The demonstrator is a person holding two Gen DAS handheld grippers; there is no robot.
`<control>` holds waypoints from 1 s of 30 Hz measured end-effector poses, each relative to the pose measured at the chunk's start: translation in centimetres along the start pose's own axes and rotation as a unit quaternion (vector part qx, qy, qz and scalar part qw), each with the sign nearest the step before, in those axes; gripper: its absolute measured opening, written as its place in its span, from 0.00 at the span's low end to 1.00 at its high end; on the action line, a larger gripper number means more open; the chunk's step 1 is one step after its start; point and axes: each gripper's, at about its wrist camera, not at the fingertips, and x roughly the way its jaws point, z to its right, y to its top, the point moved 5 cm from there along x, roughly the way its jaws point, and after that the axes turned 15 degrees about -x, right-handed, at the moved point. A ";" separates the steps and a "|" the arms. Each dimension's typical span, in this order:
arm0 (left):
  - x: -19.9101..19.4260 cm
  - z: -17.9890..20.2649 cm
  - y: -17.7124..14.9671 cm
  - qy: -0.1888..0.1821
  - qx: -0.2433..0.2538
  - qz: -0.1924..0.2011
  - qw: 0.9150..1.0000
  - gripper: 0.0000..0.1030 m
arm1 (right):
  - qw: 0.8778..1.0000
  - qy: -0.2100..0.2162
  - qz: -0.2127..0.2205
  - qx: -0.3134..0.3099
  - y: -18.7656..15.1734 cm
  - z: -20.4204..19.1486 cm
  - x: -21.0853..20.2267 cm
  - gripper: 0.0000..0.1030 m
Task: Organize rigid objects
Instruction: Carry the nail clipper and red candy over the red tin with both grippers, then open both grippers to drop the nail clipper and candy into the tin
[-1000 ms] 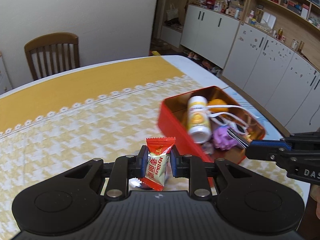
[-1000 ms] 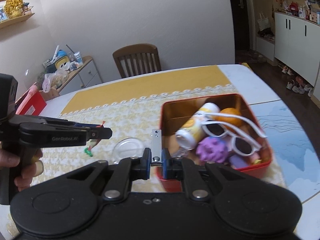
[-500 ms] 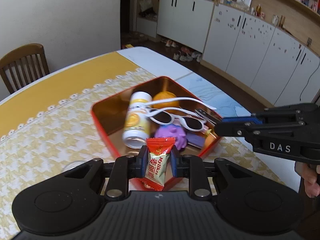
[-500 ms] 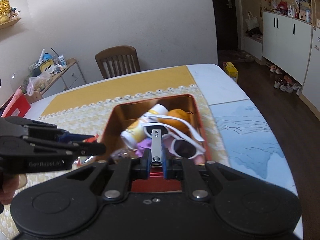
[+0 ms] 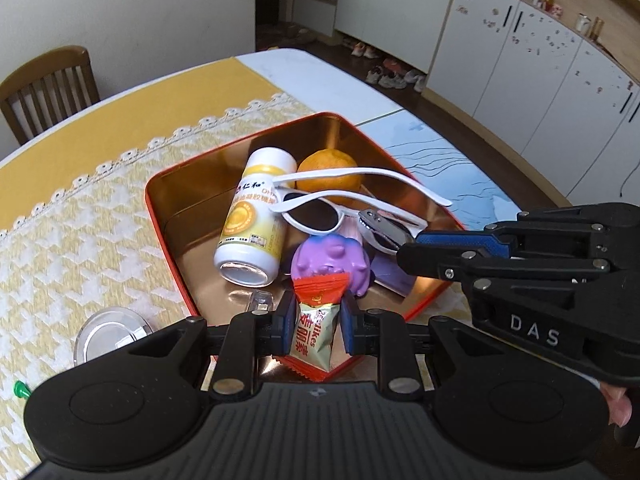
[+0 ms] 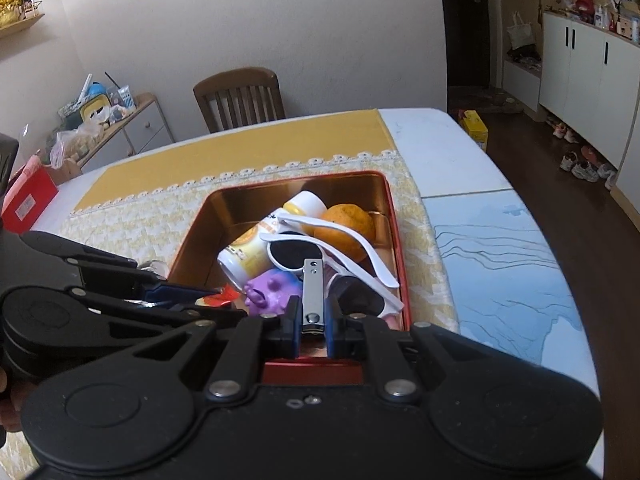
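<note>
A red tin on the table holds a white and yellow bottle, an orange, white sunglasses and a purple toy. My left gripper is shut on a red candy packet above the tin's near corner. My right gripper is shut on a metal nail clipper above the tin, over the sunglasses. The clipper also shows in the left wrist view.
A clear round lid and a green pushpin lie on the yellow tablecloth left of the tin. A wooden chair stands at the table's far side. White cabinets line the right wall.
Both grippers have moved in over the red tin, each still holding its item. The tin now sits right below the fingertips.
</note>
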 end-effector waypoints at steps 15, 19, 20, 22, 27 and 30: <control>2.1 0.3 -0.2 0.021 -0.006 -0.023 0.999 0.22 | 0.999 0.011 -0.027 -0.022 -0.8 0.3 1.3 0.14; 2.3 0.4 -0.1 0.023 -0.008 -0.024 0.999 0.22 | 0.999 0.012 -0.030 -0.017 -0.9 0.6 1.2 0.18; 2.3 0.4 -0.1 0.022 -0.008 -0.024 0.999 0.22 | 0.999 0.012 -0.031 -0.016 -0.9 0.7 1.1 0.19; 2.3 0.4 -0.1 0.023 -0.010 -0.023 0.999 0.22 | 0.999 0.014 -0.031 -0.014 -0.9 0.8 0.9 0.20; 1.7 0.6 -0.5 0.028 0.000 -0.014 1.000 0.23 | 0.999 0.019 -0.030 -0.014 -0.8 0.7 0.5 0.22; 1.0 0.7 -0.6 0.021 -0.001 -0.007 1.000 0.23 | 0.999 0.023 -0.029 -0.015 -0.7 0.6 0.2 0.23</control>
